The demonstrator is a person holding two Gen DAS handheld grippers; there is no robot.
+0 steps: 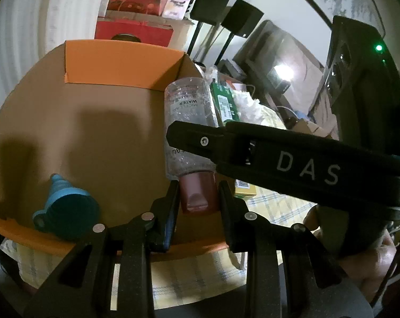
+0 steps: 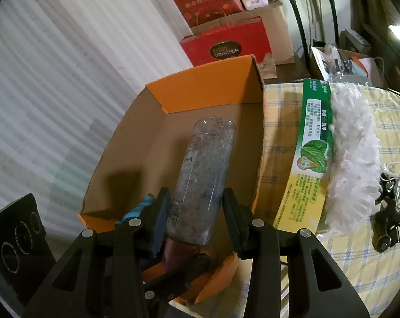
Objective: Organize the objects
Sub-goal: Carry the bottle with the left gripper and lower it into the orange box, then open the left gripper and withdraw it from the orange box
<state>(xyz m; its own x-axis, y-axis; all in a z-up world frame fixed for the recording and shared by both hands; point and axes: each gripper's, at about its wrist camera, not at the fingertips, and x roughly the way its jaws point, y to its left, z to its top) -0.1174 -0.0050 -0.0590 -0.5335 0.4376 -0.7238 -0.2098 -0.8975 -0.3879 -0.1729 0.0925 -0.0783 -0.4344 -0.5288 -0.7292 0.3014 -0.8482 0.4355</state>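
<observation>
Left hand-held gripper pinching narrowly; right hand-held gripper wider, likely clamped; both angled down.

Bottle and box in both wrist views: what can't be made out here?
- Bottle label, left wrist view: the right gripper crosses it, so the print is partly cut off.
- Bottle cap, right wrist view: mostly hidden behind the jaws.
- Blue funnel, right wrist view: only a sliver shows behind the left jaw.
- Box near wall, left wrist view: covered by the left gripper.
</observation>
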